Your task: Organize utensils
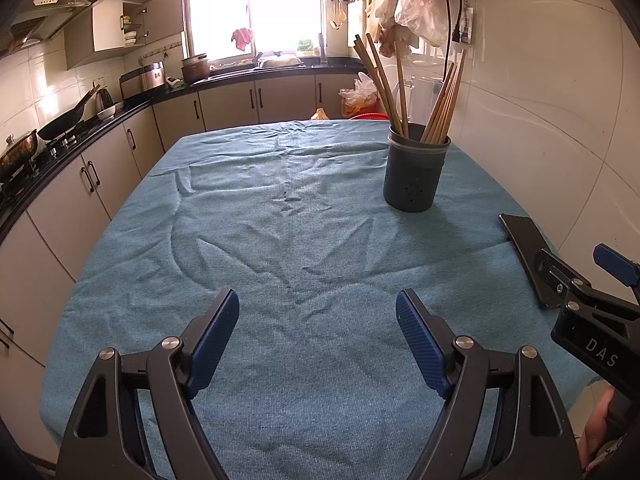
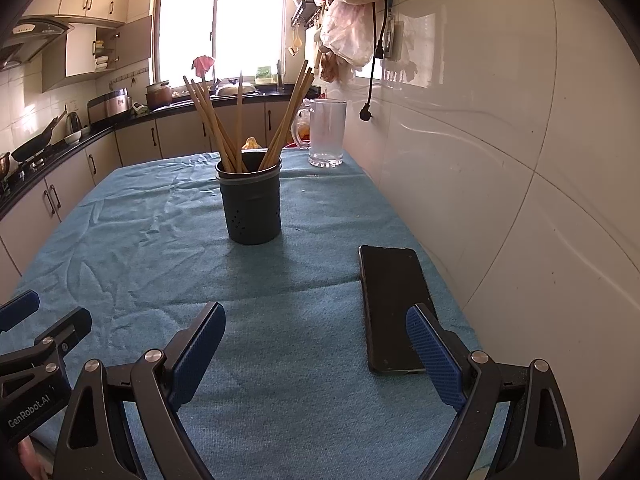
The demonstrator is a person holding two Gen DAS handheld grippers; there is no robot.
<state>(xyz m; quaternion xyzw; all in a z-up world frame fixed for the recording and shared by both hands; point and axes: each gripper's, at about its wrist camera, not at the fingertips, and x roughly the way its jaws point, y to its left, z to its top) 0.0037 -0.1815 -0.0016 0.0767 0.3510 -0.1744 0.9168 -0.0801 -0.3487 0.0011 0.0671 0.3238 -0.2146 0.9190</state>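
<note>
Both tongs, left (image 1: 318, 314) and right (image 2: 316, 338), gape empty over bare blue cloth (image 1: 280, 240). Only the right view shows the glass mug (image 2: 327, 132) beyond the chopstick holder (image 2: 252, 204); phone (image 2: 390, 304) near the wall-side edge.

Bright window (image 1: 254, 8) at the far wall, cream cabinets (image 1: 224, 106) below it, white tiled wall (image 2: 500, 128) to its right

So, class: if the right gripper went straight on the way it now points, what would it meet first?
Probably the bare blue cloth: the open right gripper tilts down at it, with the holder farther ahead and the phone just right.
</note>
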